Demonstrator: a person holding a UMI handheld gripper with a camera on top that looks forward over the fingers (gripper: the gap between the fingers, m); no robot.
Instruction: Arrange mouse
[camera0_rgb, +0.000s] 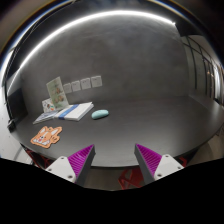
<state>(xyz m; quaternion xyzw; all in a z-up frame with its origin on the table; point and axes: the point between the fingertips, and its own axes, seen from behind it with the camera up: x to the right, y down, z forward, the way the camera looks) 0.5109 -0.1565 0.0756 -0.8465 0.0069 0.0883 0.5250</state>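
Hovering with the claw (110, 160) spread open and holding nothing, over a grey surface (140, 120). Lying well beyond the fingers: the pale mouse (100, 114) (just beside an open book (66, 113)). Standing behind, a bare wall (120, 60).

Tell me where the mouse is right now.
In the gripper view, the pale mouse lies on the grey table, well beyond the open gripper, just right of the open book.
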